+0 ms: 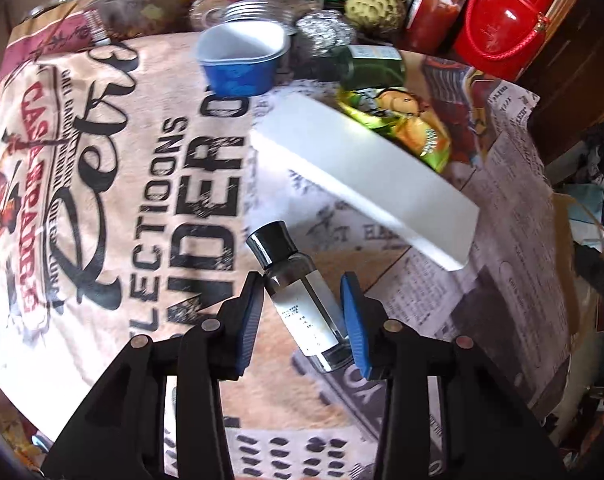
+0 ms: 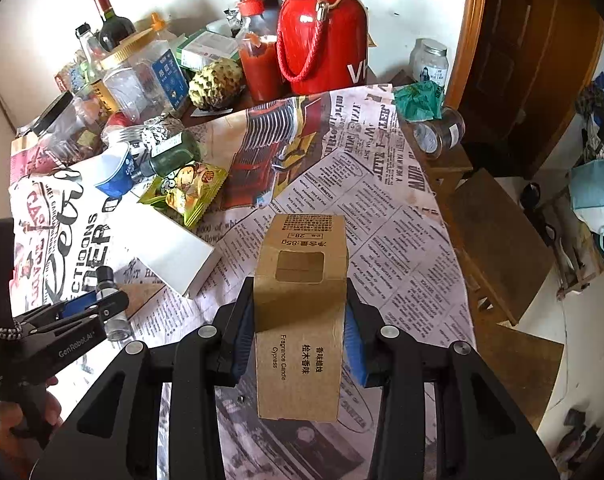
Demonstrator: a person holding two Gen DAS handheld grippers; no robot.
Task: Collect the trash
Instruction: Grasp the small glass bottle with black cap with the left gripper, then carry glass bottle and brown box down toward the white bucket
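Trash is coming off the table: I am closing my left tool (image 1: 302, 316) around a vial (image 1: 298, 300), pads barely touching, while my right tool (image 2: 298, 332) is clamping a carton (image 2: 300, 320). Lying skewed, the smooth vial could be slipping free.

Between the blue pads of the left gripper (image 1: 304, 320) lies a clear glass bottle (image 1: 298, 300) with a black cap. Beyond it sit a plain white box (image 1: 366, 176) and a blue cup (image 1: 242, 60). The right gripper (image 2: 298, 332) holds a brown carton (image 2: 300, 312) printed in black, over a newsprint-patterned tablecloth (image 2: 386, 216).
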